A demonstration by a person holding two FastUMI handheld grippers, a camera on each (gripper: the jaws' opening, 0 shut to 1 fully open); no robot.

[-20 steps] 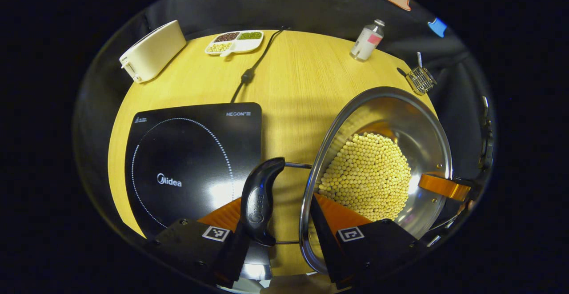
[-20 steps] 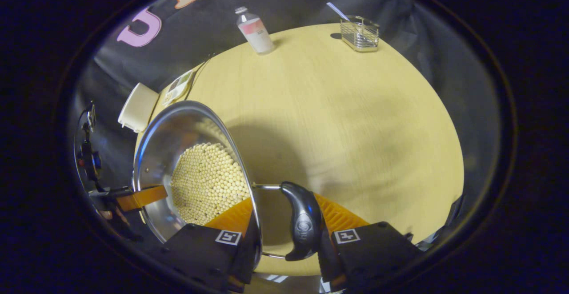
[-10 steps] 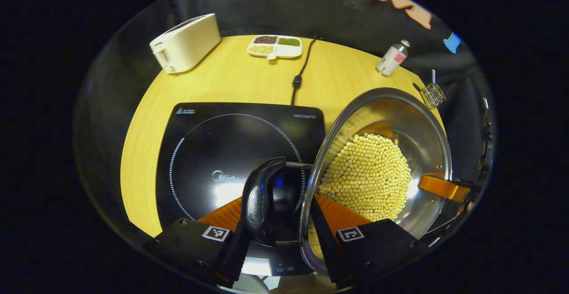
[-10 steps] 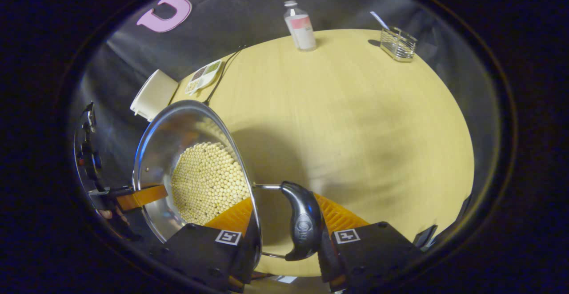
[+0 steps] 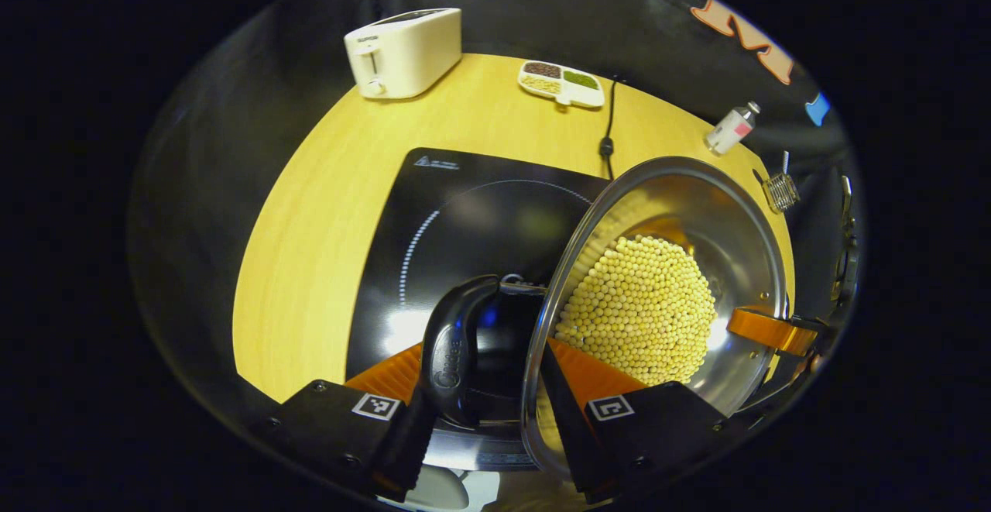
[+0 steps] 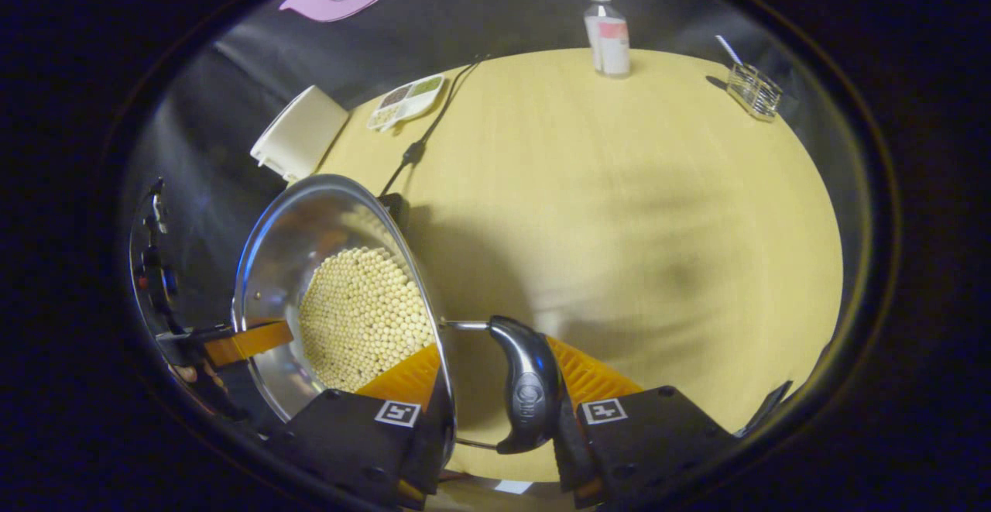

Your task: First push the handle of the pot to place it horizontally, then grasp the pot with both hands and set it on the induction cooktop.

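Before me lies a round wooden tabletop (image 5: 480, 121) of pale yellow grain, lit from above so that soft dark shadows fall across its middle in the right gripper view. Black cloth (image 6: 495, 8) hangs as the booth's wall behind its far edge and wraps round both sides, creased and dim. Along that far edge stand a cream toaster (image 5: 402, 51), a divided dish of beans (image 5: 561, 84), a small bottle (image 6: 608, 36) and a wire holder (image 6: 755, 90)
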